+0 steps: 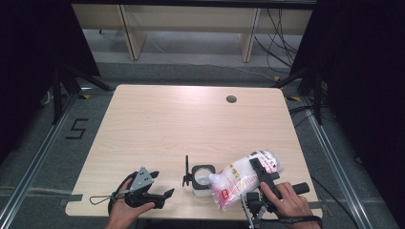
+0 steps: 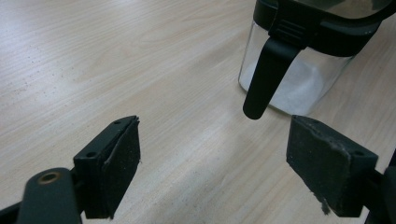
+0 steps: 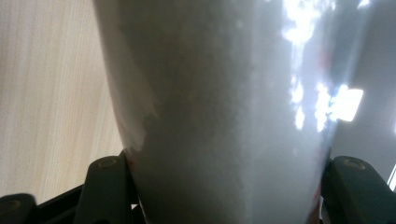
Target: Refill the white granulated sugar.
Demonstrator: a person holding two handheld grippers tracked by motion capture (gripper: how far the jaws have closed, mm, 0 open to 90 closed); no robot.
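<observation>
1. The right gripper (image 1: 261, 177) has its jaws clamped on a clear bag of white granules (image 1: 241, 179), held tilted above the near right edge of the counter (image 1: 157, 124).
2. The left gripper (image 1: 160, 193), jaws spread wide and empty, rests near a glass jar (image 1: 201, 180) with a black flip lid (image 1: 186, 172) standing open, just left of the bag.

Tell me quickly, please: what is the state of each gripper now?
Left gripper: open, holding nothing, jaws apart facing the clear jar.
Right gripper: closed on the bag of white granules, tilted toward the jar.
</observation>
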